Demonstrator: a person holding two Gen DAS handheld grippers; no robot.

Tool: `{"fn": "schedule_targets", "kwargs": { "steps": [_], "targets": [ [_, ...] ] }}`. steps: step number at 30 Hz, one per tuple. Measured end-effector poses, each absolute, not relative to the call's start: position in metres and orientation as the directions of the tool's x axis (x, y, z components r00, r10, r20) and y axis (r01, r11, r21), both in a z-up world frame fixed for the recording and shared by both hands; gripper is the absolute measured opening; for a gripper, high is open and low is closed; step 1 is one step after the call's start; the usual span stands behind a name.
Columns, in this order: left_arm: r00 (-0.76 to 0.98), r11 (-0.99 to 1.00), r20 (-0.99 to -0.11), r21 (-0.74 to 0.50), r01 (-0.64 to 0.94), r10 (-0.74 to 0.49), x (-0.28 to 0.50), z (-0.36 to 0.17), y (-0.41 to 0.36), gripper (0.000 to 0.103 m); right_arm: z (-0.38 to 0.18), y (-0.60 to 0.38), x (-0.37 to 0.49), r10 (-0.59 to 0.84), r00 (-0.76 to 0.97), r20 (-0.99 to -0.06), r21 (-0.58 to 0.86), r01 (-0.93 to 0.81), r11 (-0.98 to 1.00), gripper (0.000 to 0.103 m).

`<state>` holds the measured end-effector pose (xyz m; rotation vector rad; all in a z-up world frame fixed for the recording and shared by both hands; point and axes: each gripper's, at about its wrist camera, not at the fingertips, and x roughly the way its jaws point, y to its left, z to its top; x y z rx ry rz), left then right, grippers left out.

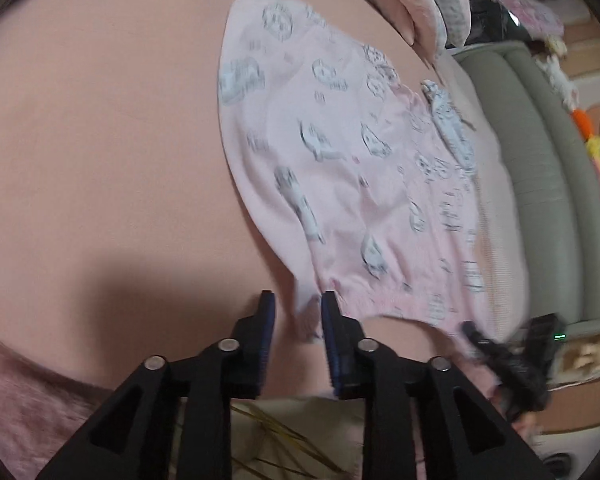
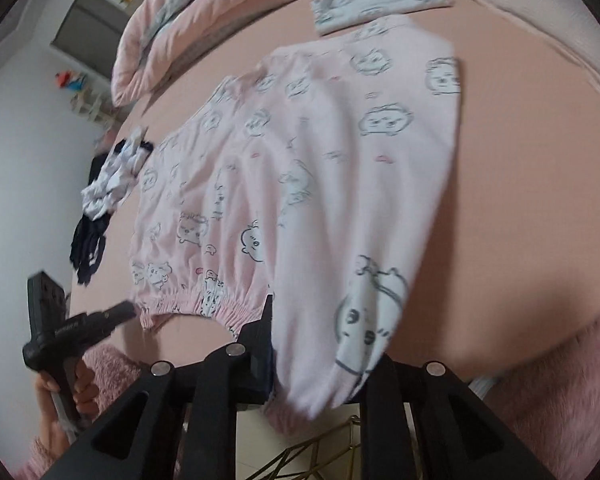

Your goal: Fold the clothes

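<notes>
Pink pyjama trousers (image 1: 340,160) printed with cartoon faces lie spread on a pink bed sheet (image 1: 100,120), their elastic waistband (image 2: 220,308) nearest me. My left gripper (image 1: 298,300) stands open at the near waistband corner; a flap of the cloth hangs loose between its blue pads (image 1: 332,340). In the right wrist view the trousers (image 2: 300,160) have one leg folded over, and its end drapes across my right gripper (image 2: 296,316), hiding one finger. Whether those pads press the cloth I cannot see. The left gripper (image 2: 116,314) also shows there, held in a hand.
A rolled pink quilt (image 2: 180,20) and a folded printed garment (image 2: 380,0) lie at the far side. A heap of dark and white clothes (image 2: 112,176) sits by the sheet's edge. A grey padded bed frame (image 1: 540,160) borders the mattress. Fluffy pink sleeves (image 2: 560,380) frame the near edge.
</notes>
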<state>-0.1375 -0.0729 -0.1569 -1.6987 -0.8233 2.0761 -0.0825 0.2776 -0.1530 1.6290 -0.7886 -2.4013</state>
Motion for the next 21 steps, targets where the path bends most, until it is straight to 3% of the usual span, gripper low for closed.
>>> {"fn": "schedule_targets", "kwargs": {
  "steps": [4, 7, 11, 12, 13, 15, 21],
  "targets": [
    [-0.244, -0.793, -0.787, -0.601, 0.100, 0.566, -0.128, -0.178, -0.073, 0.027, -0.167, 0.265, -0.083, -0.337, -0.339, -0.878, 0.407, -0.163, -0.899, 0.024],
    [-0.266, -0.754, -0.747, -0.650, 0.094, 0.610, -0.128, -0.181, -0.066, 0.027, -0.173, 0.270, -0.081, -0.372, -0.340, -0.864, 0.450, -0.190, -0.873, 0.024],
    [-0.259, -0.791, -0.776, -0.608, 0.068, 0.575, -0.128, -0.186, -0.055, 0.026, -0.167, 0.294, -0.074, -0.370, -0.394, -0.841, 0.491, -0.269, -0.829, 0.024],
    [-0.259, -0.801, -0.786, -0.595, 0.064, 0.562, -0.131, -0.188, -0.050, 0.010, -0.164, 0.300, -0.071, -0.357, -0.408, -0.840, 0.486, -0.275, -0.829, 0.024],
    [-0.248, -0.806, -0.791, -0.589, 0.060, 0.559, -0.130, -0.186, -0.049, 0.007, -0.163, 0.302, -0.071, -0.360, -0.411, -0.837, 0.488, -0.266, -0.831, 0.021],
    [-0.251, -0.814, -0.796, -0.579, 0.050, 0.551, -0.127, -0.181, -0.049, 0.007, -0.163, 0.295, -0.078, -0.368, -0.391, -0.844, 0.473, -0.216, -0.854, 0.005],
    [-0.285, -0.829, -0.803, -0.557, 0.046, 0.523, -0.107, -0.153, -0.072, 0.007, -0.151, 0.278, -0.081, -0.368, -0.416, -0.831, 0.456, -0.134, -0.880, 0.005]
  ]
}}
